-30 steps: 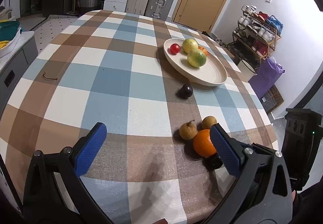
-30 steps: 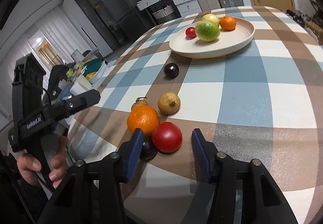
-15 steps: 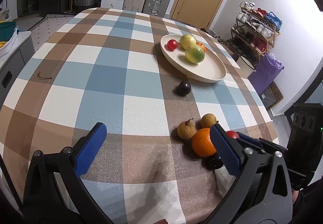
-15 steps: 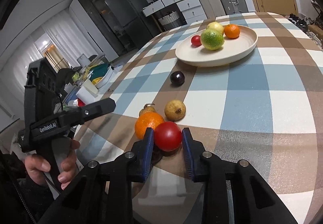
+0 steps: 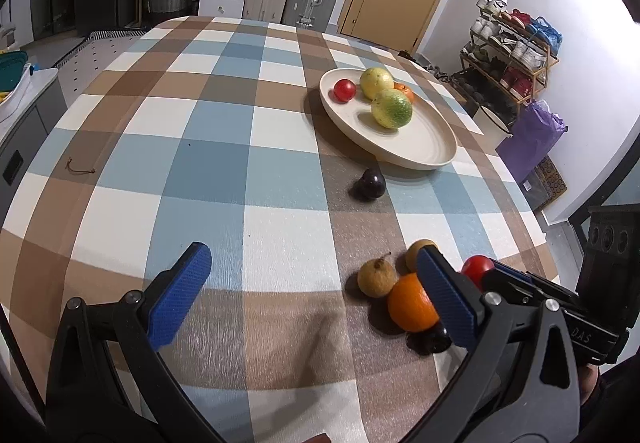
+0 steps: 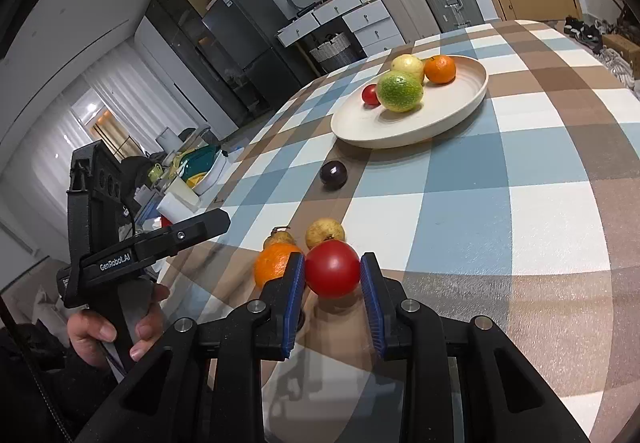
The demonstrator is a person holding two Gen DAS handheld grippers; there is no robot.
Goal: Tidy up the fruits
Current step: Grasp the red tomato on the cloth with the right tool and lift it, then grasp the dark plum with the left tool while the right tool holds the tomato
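Note:
My right gripper is shut on a red tomato, held just above the checked tablecloth. Beside it lie an orange, two brown fruits and a dark fruit half hidden under the orange. A dark plum sits alone in front of the cream plate. The plate carries a small red tomato, two yellow-green fruits and a mandarin. My left gripper hovers open over bare cloth, left of the orange, with nothing between its fingers.
The table's near right edge runs just behind the fruit cluster. A person's hand holds the left gripper at the table's left side. Suitcases, drawers and a shoe rack stand beyond the table.
The right gripper's jaws closed on the red tomato and raised it a little off the cloth. The left gripper has stayed in place, still open.

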